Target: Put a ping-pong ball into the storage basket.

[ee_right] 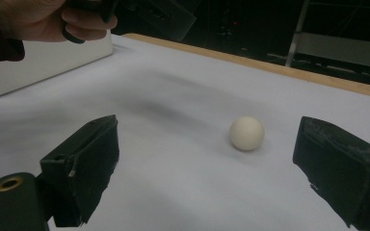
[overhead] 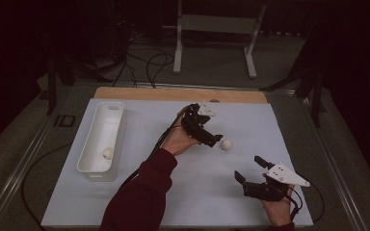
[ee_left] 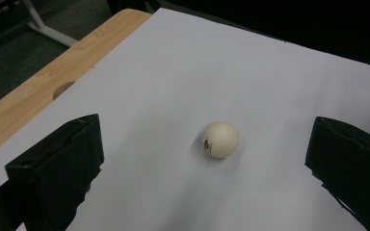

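Ping-pong ball (overhead: 226, 144) lay loose on the white sheet (overhead: 144, 192) covering the bench, just ahead of our left tool (overhead: 211, 138) and touching neither jaw. In the left gripper view that ball (ee_left: 220, 139) sat between the two black jaws, a little nearer the right-hand one, with the jaws spread wide apart; we judged we held them that way so they could pass either side of it before closing. Our right tool (overhead: 248, 168) hung well back from the ball, its jaws likewise apart and holding nothing, and in the right gripper view the ball (ee_right: 246, 133) showed farther off between them. Far to the left of the left tool stood a white bin (overhead: 92, 163) with a second ball (overhead: 107, 153) inside, likely where this one belonged.
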Motion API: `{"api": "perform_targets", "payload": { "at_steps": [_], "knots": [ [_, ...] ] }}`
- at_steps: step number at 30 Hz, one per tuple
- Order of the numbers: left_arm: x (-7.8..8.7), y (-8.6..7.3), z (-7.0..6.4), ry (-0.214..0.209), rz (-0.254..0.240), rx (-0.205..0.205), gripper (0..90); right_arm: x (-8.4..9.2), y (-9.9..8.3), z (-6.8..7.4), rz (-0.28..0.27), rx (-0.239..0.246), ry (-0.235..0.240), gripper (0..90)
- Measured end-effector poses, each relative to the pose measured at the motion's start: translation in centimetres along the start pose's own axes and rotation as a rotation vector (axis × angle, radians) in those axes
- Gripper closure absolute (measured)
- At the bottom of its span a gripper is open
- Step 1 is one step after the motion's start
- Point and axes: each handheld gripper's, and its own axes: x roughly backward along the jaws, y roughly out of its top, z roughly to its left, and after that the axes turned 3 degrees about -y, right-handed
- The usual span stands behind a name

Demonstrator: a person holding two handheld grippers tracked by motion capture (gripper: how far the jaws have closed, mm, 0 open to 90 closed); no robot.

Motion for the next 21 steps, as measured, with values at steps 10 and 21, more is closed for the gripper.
{"api": "perform_targets", "payload": {
  "at_steps": [10,21],
  "knots": [
    [-0.6,0.0,-0.2,-0.002,0.006,-0.002,0.3,0.0,0.0,0.0,-0.002,-0.001,0.001,8.2],
    [-1.1,0.2,-0.4,-0.006,0.010,-0.006,0.3,0.0,0.0,0.0,-0.002,-0.002,0.003,8.2]
  ]
}}
